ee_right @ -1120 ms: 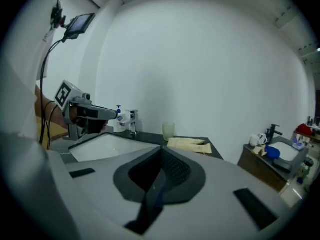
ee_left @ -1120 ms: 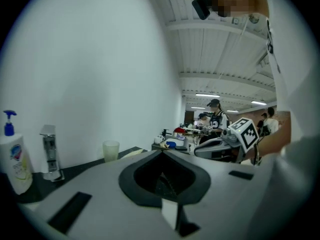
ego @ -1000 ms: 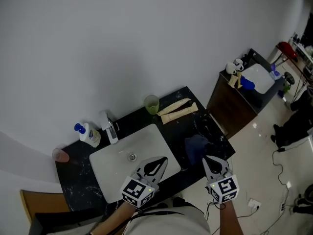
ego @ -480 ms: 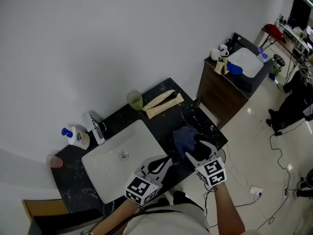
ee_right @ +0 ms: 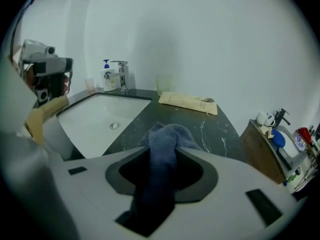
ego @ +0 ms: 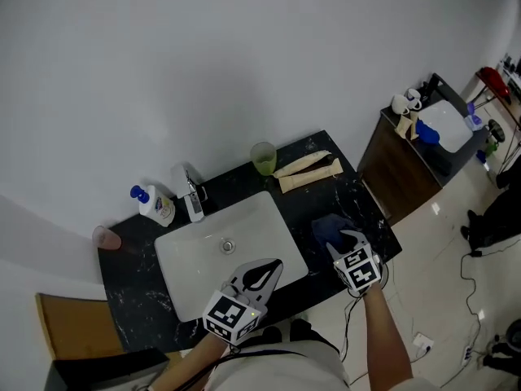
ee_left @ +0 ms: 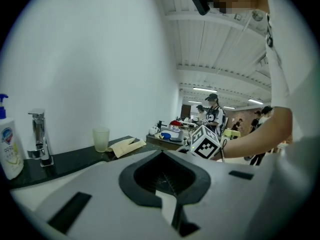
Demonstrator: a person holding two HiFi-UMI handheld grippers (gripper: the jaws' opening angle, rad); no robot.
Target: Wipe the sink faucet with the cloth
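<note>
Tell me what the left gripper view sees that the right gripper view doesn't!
Only the left gripper view: people standing far back in the room, white ceiling beams, and a black-and-white marker cube.

Only the right gripper view: the dark blue cloth lying between the open jaws of the right gripper, the round metal drain, and a small pink cup.

Both: the chrome faucet, white soap bottle with a blue pump, pale green cup, flat beige bundle and black marble counter.

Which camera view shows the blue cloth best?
The right gripper view: the blue cloth fills the middle, between the right gripper's jaws. The head view shows it small, partly behind that gripper. The left gripper view does not show it.
</note>
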